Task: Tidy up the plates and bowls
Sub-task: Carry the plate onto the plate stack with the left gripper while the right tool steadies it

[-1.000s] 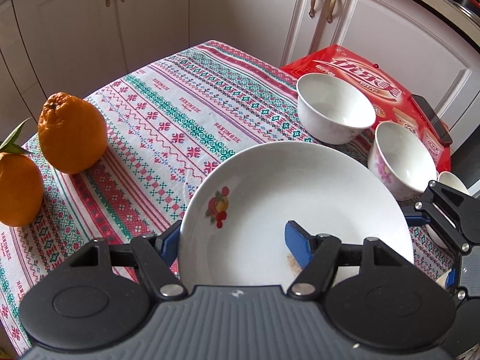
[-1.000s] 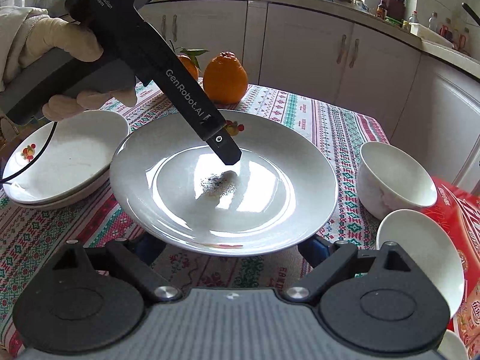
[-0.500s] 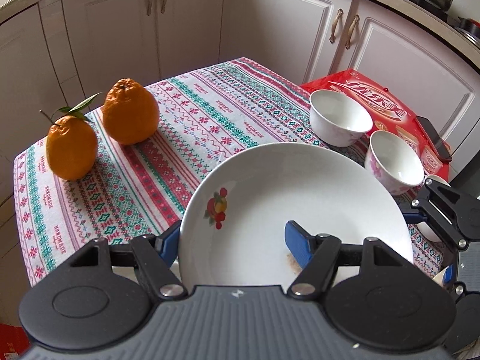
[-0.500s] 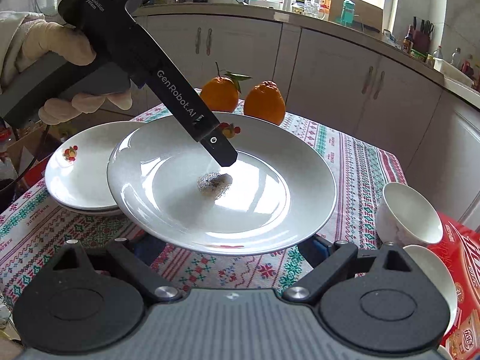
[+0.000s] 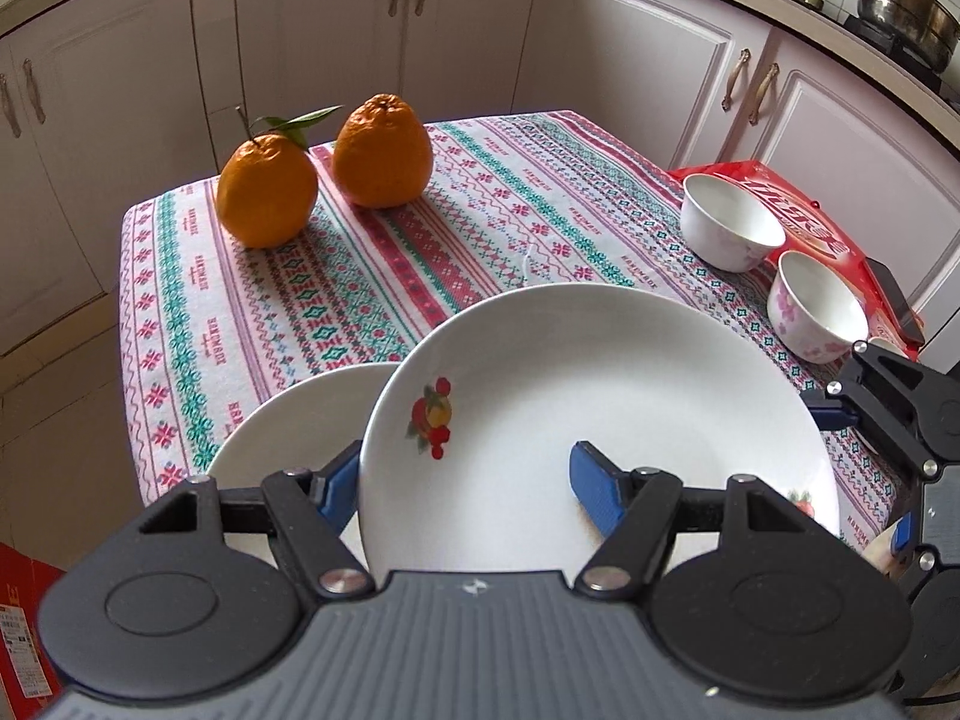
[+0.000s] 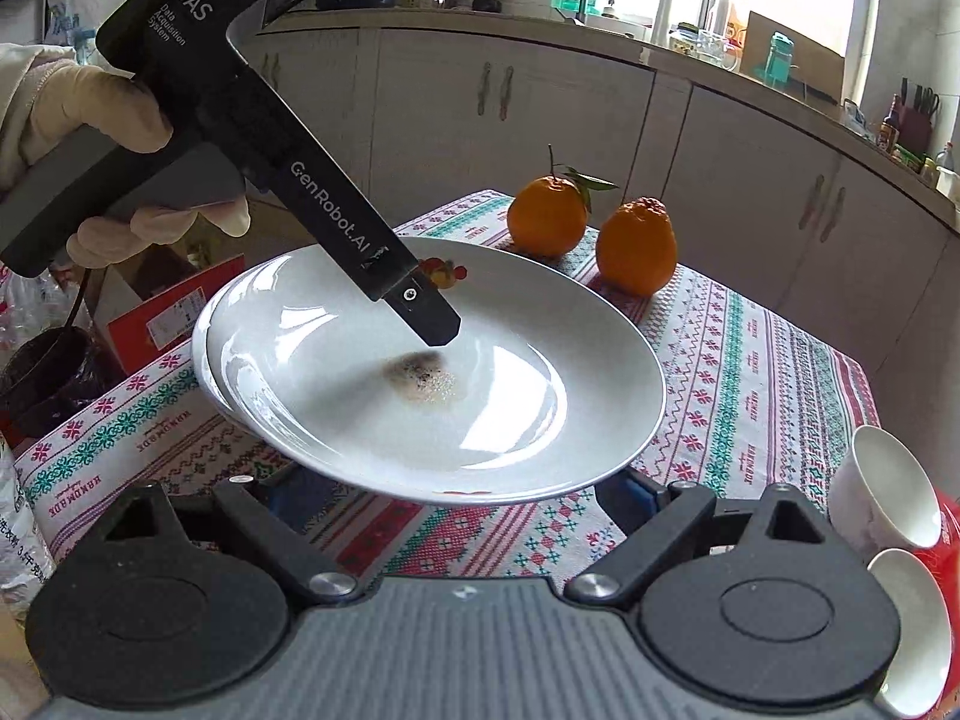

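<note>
A white plate with a fruit print (image 5: 600, 408) hangs tilted over the table, a brown smear at its centre (image 6: 426, 378). My left gripper (image 5: 462, 480) is shut on its near rim, one blue pad on top and the other underneath. From the right wrist view, a gloved hand (image 6: 90, 120) holds that gripper, its upper finger (image 6: 420, 312) on the plate. My right gripper (image 6: 468, 495) stands open, its fingers just under the plate's near edge. Another white plate (image 5: 288, 420) lies on the cloth below and to the left. Two white bowls (image 5: 732, 228) (image 5: 816, 306) sit at the right.
Two oranges (image 5: 267, 192) (image 5: 384, 150) rest at the far side of the patterned tablecloth (image 5: 420, 240). A red packet (image 5: 798, 210) with a dark phone (image 5: 894, 300) lies under the bowls. White cabinets (image 5: 300, 30) surround the table. Red boxes (image 6: 162, 306) stand on the floor at the left.
Both grippers and the held plate have travelled left across the table. The lower plate has come into the left wrist view under it, and the bowls have slid further right.
</note>
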Demonstrator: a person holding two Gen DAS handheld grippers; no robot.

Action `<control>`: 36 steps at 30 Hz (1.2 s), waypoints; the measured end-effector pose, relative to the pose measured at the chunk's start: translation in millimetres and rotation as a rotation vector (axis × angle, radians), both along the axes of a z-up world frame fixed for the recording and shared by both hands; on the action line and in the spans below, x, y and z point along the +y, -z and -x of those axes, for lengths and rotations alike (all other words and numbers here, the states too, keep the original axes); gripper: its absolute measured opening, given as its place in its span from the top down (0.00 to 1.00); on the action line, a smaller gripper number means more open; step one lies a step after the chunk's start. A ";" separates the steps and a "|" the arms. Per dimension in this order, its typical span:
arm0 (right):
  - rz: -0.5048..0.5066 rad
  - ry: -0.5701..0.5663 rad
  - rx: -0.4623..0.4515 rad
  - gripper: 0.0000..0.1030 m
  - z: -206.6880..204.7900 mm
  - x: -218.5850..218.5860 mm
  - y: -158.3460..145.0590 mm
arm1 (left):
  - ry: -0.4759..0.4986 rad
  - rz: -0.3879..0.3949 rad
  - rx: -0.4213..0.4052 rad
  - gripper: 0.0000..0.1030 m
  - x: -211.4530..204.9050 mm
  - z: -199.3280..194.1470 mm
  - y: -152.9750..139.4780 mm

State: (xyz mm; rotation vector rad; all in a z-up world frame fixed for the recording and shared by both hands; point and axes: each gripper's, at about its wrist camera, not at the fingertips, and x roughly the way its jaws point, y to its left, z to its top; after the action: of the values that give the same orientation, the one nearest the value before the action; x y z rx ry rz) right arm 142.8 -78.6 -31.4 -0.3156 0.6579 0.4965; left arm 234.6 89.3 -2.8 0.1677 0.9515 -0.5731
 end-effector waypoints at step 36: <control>0.089 -0.089 0.005 0.06 -7.4 41.8 12.0 | -0.101 0.043 0.065 0.31 50.9 -1.3 31.3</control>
State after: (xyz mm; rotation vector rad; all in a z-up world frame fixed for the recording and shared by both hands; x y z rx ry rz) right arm 150.2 -36.8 -43.4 -0.4294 0.6738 0.5537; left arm 235.9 140.3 -34.1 0.0625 1.0039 -0.5077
